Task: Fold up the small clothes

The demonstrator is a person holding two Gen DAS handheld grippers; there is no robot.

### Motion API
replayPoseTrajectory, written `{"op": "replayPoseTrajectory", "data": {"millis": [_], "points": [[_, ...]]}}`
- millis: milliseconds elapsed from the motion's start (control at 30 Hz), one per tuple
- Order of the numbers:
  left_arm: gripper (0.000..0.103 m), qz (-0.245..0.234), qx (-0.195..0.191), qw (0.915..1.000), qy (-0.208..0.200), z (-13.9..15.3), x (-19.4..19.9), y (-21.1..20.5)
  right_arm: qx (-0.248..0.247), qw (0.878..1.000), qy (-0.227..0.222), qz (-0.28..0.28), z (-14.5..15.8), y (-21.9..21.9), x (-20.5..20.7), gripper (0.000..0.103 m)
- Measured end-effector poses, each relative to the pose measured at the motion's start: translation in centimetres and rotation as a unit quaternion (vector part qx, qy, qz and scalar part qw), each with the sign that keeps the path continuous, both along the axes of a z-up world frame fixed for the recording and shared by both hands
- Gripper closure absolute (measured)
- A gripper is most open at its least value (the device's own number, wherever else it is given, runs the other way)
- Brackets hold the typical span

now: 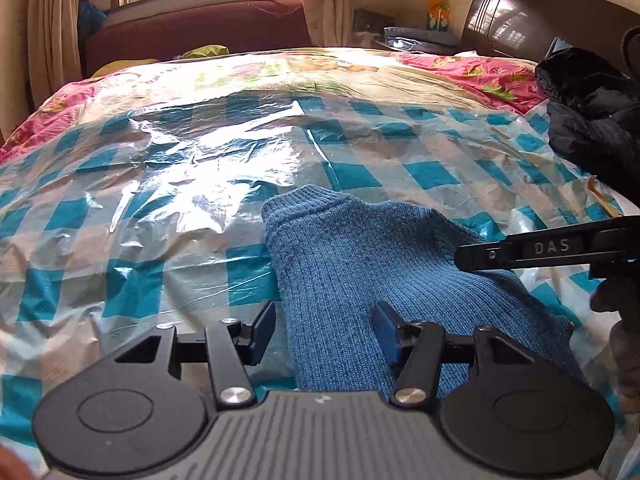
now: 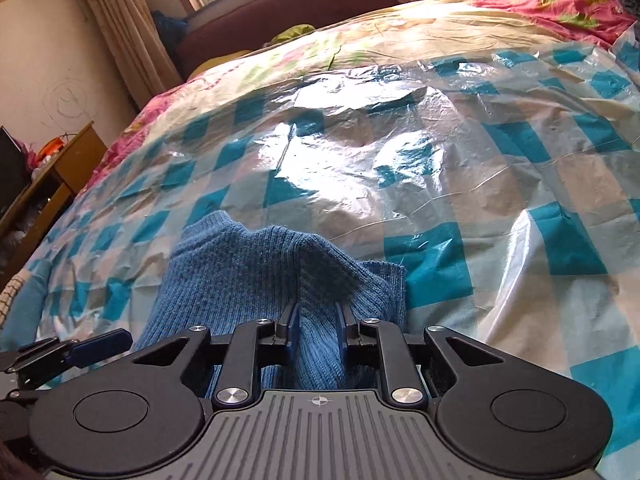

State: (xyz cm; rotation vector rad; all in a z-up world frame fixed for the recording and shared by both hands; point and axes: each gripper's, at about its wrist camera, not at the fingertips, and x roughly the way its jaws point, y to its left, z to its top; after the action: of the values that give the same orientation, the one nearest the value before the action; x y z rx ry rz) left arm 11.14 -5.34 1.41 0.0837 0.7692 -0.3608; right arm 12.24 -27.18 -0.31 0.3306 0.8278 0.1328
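Observation:
A small blue knitted sweater [image 1: 360, 256] lies on a bed covered with a shiny teal-and-white checked plastic sheet [image 1: 160, 184]. My left gripper [image 1: 324, 320] is open, its jaws wide apart over the sweater's near edge. My right gripper [image 2: 318, 320] is shut on a raised fold of the blue sweater [image 2: 256, 264], which bunches up between its blue pads. The right gripper also shows from the side in the left wrist view [image 1: 464, 258], at the sweater's right edge. The left gripper's finger shows at the lower left of the right wrist view [image 2: 100, 344].
A dark jacket [image 1: 588, 108] lies at the bed's right side. A pink floral quilt [image 1: 472, 68] and dark headboard [image 1: 532, 12] lie beyond. A maroon sofa [image 1: 192, 28] stands under the window. A wooden desk [image 2: 44, 176] stands left of the bed.

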Motion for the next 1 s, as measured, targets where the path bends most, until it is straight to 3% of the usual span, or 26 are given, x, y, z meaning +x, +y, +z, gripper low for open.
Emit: {"op": "replayPoseTrajectory", "data": {"millis": [133, 200, 300, 500, 567, 1000], "points": [[0.044, 0.005, 0.006, 0.9999, 0.010, 0.3, -1.2, 0.2, 0.009, 1.000, -0.015, 0.022, 1.8, 0.5, -4.2, 0.077], [0.043, 0.007, 0.010, 0.9998, 0.015, 0.3, -1.8, 0.2, -0.019, 0.999, -0.009, 0.035, 1.6, 1.4, -5.5, 0.077], [0.042, 0.007, 0.014, 0.9996, 0.023, 0.5, -2.6, 0.1, -0.063, 0.998, 0.000, 0.031, 1.0, 2.3, -6.1, 0.077], [0.039, 0.016, 0.010, 0.9995, 0.024, 1.3, -4.1, 0.5, -0.060, 0.998, -0.016, 0.020, 3.3, 2.9, -7.7, 0.074], [0.039, 0.018, 0.009, 0.9994, 0.027, 1.3, -4.4, 0.6, -0.072, 0.997, -0.006, 0.023, 3.0, 3.5, -8.2, 0.070], [0.035, 0.020, 0.012, 0.9990, 0.037, 0.7, -6.1, 0.9, -0.087, 0.996, 0.027, 0.001, 1.6, 4.0, -10.1, 0.068]]}}
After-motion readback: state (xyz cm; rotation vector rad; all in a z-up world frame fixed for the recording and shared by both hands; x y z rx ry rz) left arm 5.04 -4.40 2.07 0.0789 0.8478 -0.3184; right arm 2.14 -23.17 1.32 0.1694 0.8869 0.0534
